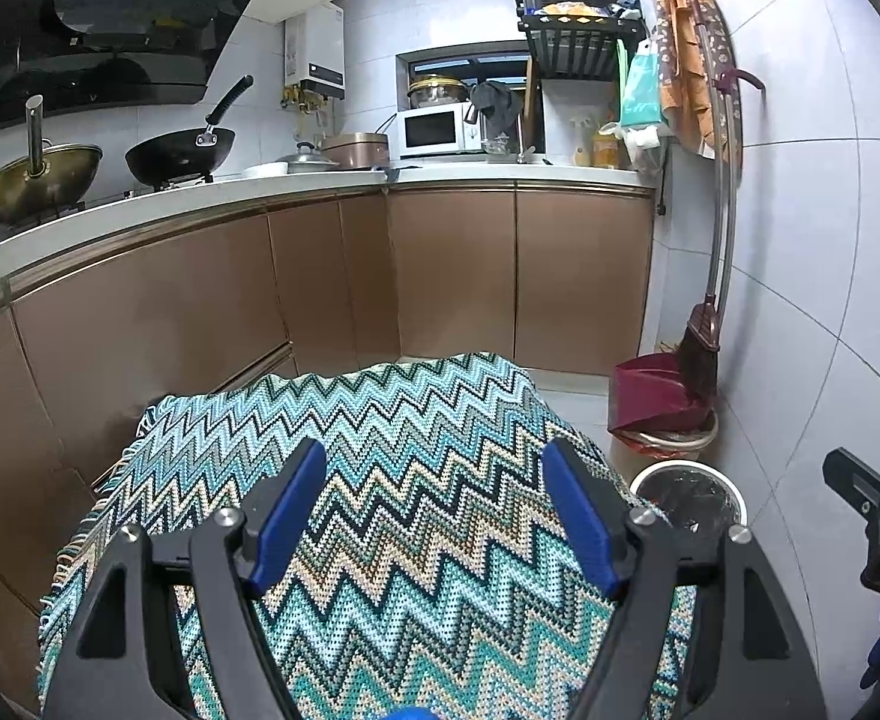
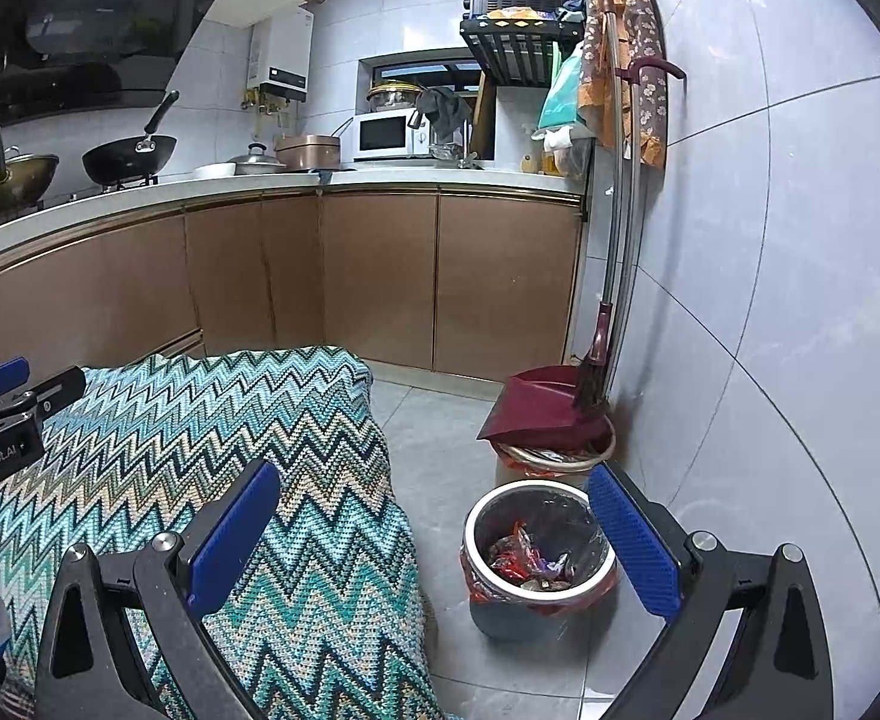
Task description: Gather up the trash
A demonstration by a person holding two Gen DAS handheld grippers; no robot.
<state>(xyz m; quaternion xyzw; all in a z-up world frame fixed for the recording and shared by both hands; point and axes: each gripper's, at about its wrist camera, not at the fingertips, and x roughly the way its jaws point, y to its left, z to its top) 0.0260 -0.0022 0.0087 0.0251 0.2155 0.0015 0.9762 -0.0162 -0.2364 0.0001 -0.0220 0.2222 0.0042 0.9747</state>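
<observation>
Both grippers hang released and empty over the zigzag cloth [image 2: 230,480]: the left gripper [image 1: 434,510] above its middle, the right gripper [image 2: 434,534] at its edge. Wrappers [image 2: 527,561] already lie in the bin [image 2: 482,510] at four o'clock. The cloth looks bare; the next move probably means finding leftover trash.

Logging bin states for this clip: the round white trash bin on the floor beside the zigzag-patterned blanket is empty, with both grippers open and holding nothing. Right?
Not quite. The round white trash bin is not empty: the right wrist view shows red and mixed wrappers inside its liner. The rest stands: it sits on the floor beside the zigzag-patterned blanket, and the left gripper and right gripper are open and hold nothing.
</observation>
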